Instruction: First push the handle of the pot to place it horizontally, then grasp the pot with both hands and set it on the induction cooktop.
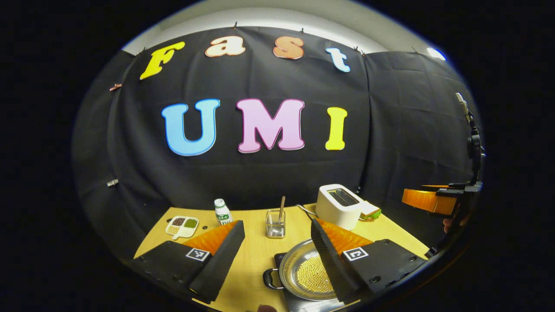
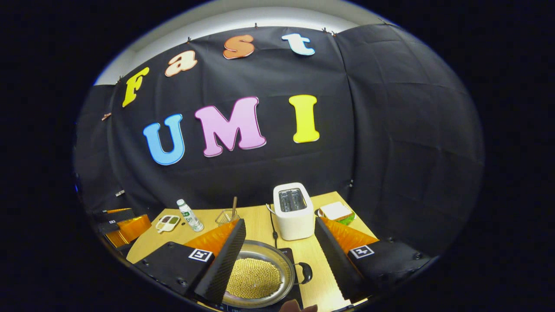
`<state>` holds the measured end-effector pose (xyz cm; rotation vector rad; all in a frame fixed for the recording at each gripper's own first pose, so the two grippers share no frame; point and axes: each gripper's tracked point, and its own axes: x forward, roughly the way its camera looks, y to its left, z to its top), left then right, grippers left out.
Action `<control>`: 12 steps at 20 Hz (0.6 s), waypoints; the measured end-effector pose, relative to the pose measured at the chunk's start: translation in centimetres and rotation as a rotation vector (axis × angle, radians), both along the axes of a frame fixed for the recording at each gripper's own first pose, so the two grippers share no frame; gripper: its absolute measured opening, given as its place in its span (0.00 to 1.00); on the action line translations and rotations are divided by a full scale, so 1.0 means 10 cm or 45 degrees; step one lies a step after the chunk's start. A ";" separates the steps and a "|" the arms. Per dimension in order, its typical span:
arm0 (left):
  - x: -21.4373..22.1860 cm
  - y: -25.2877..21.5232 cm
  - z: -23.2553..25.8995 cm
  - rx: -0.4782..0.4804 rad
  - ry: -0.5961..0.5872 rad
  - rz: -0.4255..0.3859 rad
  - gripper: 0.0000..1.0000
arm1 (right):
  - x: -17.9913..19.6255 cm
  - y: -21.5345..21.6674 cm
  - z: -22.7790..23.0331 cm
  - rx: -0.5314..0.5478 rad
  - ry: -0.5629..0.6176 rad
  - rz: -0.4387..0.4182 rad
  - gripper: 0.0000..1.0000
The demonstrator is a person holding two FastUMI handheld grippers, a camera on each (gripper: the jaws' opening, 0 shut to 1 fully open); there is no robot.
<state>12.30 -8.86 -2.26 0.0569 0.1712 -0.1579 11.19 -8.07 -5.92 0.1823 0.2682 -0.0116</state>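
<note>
The pot [image 1: 305,271] of yellow beads sits on the induction cooktop [image 1: 279,260] at bottom centre; left gripper [image 1: 277,260] and right gripper [image 2: 277,260] hover spread, holding nothing.

The left gripper [image 1: 277,253] hangs wide open above the tabletop [image 1: 253,260] — its right finger [image 1: 325,260] over the pot [image 1: 303,271], which sits on the induction cooktop [image 1: 278,260], handle [image 1: 271,279] pointing left.

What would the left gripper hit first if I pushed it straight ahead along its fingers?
Probably the clear glass cup with a stick in it, which stands between the open left gripper's fingers and farther back on the table. The pot lies lower right, under one finger. Depth is uncertain.
</note>
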 end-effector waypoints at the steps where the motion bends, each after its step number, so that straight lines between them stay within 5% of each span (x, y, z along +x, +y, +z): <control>1: -0.05 -0.01 0.10 0.002 -0.046 -0.002 0.95 | -0.04 0.00 0.10 0.003 -0.041 -0.001 0.99; 5: -0.25 -0.08 0.36 -0.004 -0.169 -0.011 0.95 | -0.21 -0.02 0.40 -0.020 -0.193 -0.006 0.98; 12: -0.33 -0.12 0.34 -0.098 -0.157 -0.026 0.95 | -0.30 -0.01 0.55 -0.050 -0.273 -0.020 0.98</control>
